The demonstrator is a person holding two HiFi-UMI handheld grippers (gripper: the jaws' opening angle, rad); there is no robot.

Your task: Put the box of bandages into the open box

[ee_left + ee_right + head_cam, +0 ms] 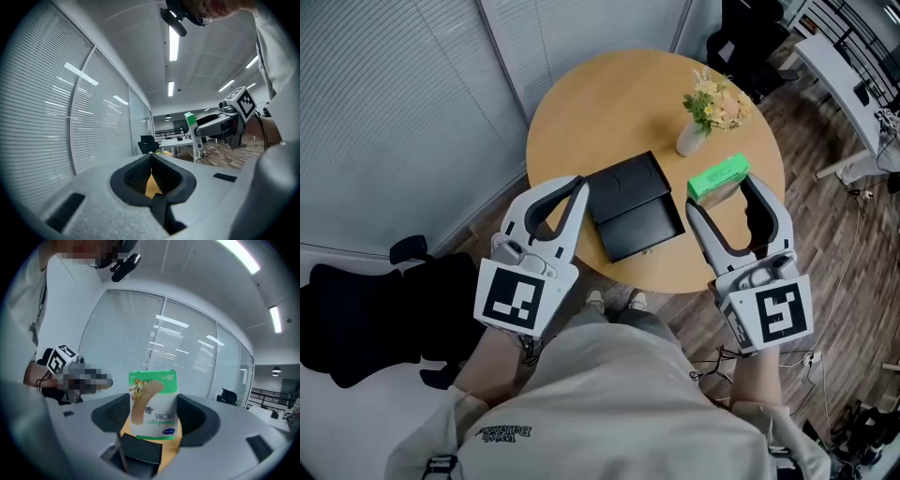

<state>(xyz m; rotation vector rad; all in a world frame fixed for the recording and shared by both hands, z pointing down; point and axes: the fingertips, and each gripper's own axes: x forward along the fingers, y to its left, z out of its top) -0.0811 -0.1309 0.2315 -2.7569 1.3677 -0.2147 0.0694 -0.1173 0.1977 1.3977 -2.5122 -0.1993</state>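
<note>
The green and white box of bandages hangs above the round wooden table, right of the open black box. My right gripper is shut on it. In the right gripper view the box of bandages stands between the jaws of the right gripper, with the black box below. My left gripper hovers at the black box's left edge, shut and holding nothing. Through the closed tips of the left gripper only a sliver of table shows. The left gripper view also catches the box of bandages.
A white vase with flowers stands on the table behind the bandage box. A black office chair is at the person's left. Window blinds run along the left, and a white desk is at the far right.
</note>
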